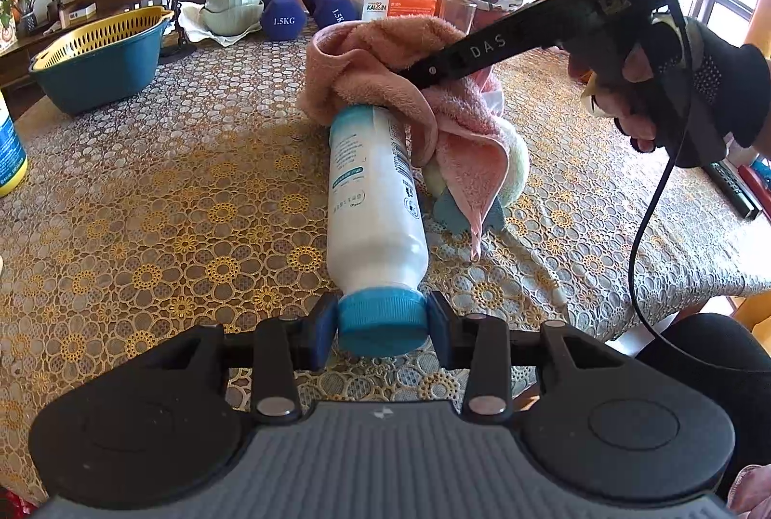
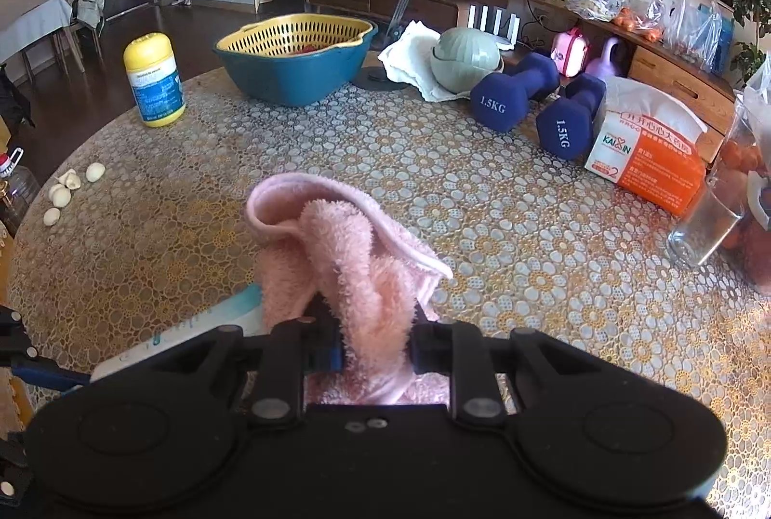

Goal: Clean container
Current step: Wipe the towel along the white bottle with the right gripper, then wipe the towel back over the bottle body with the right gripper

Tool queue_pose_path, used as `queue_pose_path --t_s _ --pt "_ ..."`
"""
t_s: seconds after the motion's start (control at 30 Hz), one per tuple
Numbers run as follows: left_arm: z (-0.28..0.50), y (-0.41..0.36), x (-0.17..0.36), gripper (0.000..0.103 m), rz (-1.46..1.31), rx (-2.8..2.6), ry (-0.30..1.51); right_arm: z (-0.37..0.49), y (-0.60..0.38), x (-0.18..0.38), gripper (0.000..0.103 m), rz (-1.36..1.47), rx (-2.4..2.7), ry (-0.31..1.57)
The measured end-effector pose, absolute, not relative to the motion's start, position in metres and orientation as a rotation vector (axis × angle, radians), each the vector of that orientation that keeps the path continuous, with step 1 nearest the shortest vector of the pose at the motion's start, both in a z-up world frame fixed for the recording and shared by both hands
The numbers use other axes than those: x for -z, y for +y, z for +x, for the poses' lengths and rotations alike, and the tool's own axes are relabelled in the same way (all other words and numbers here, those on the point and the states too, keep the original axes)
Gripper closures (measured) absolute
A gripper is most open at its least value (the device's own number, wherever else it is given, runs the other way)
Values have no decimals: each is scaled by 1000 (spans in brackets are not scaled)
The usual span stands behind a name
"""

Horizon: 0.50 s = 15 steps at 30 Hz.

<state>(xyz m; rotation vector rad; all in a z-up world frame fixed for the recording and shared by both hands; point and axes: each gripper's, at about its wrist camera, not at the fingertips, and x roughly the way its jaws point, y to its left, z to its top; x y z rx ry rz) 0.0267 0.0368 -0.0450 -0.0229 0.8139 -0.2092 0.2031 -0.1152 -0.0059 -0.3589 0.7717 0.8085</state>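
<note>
While clamped on the blue cap (image 1: pixel 383 321) of a white bottle (image 1: pixel 376 201), left hand-held gripper (image 1: pixel 382 323) at the near edge of the worktop (image 1: pixel 168 191), one blue pad on each side of the cap. Bottle lying on its side, base pointing away, far end buried under a pink towel (image 1: pixel 385 71). Towel draped over the bottle's base and down its right side, one corner hanging to the lace cloth.

Right hand-held gripper (image 2: pixel 373 350) clenched on a bunched fold of the same towel (image 2: pixel 347 259), seen from the left wrist view as a black arm (image 1: pixel 482 51) reaching in from the upper right, held by a gloved hand (image 1: pixel 674 95). Sliver of the bottle (image 2: pixel 192 326) visible low left of the towel in the right wrist view.

Farther out: blue basin with yellow strainer (image 2: pixel 296 56), yellow-capped jar (image 2: pixel 153 80), two blue dumbbells (image 2: pixel 535 104), an orange and white bag (image 2: pixel 650 153), a clear glass (image 2: pixel 708 220), garlic cloves (image 2: pixel 67 191) near the worktop's left rim.
</note>
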Motion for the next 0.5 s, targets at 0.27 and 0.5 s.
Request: queue_pose_path --t_s 0.27,0.5 --pt "22 24 45 64 57 191 792 177 -93 -22 80 -406 -901 703" --pt "21 20 44 64 87 188 790 165 -63 -6 80 -509 -934 700"
